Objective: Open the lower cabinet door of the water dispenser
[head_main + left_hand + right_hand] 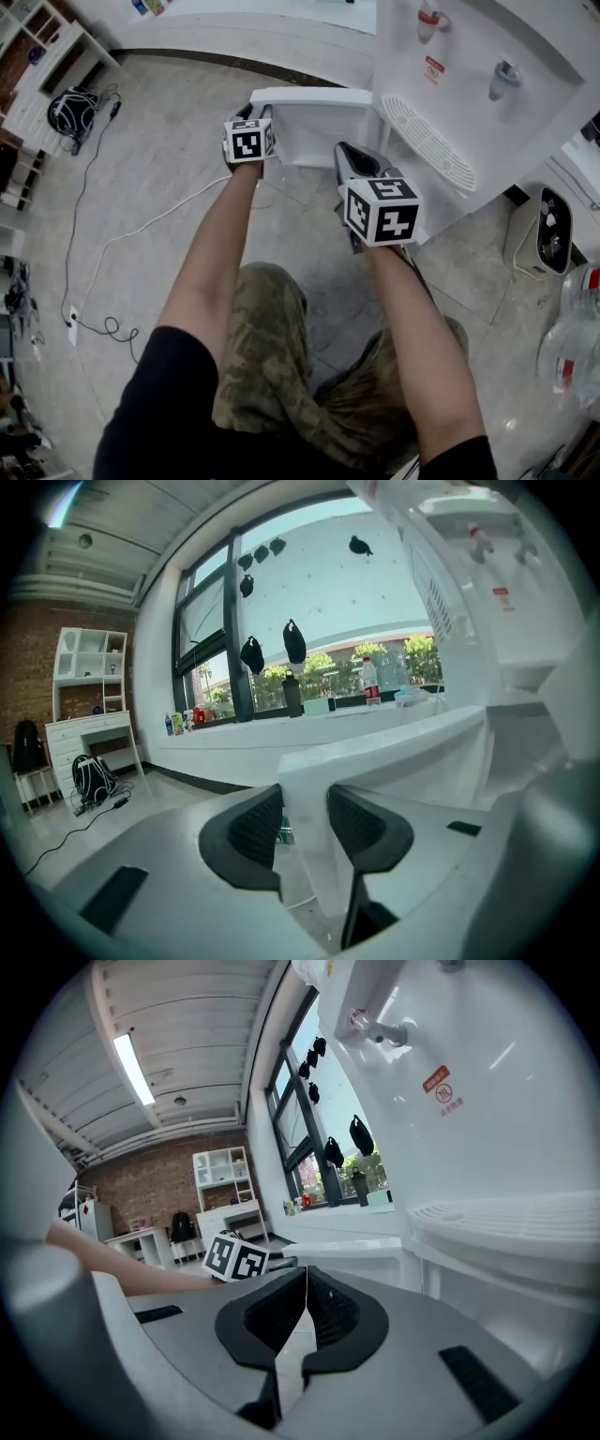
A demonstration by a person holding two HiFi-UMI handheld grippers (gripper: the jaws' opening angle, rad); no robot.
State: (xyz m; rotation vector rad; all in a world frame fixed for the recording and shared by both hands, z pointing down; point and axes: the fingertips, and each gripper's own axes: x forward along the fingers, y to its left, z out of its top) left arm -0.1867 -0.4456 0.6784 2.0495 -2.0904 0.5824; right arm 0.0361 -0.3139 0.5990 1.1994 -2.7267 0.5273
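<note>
The white water dispenser [469, 84] stands at the upper right, with a red tap [428, 21], a blue tap [503, 80] and a drip grille [431, 141]. Its lower cabinet door [309, 117] stands swung out toward the left. My left gripper [255, 111] is at the door's free edge. In the left gripper view the white door edge [375, 752] runs between the pads of the left gripper [305, 827], which press on it. My right gripper [354, 157] hovers just in front of the dispenser under the grille. In its own view the right gripper [306, 1312] is shut with nothing in it.
A white cable [122, 234] trails over the grey floor at left, near a black bag [70, 111] by white shelves. A small white appliance [548, 230] and clear water bottles [577, 347] stand right of the dispenser. The person's camouflage trousers [272, 366] fill the bottom middle.
</note>
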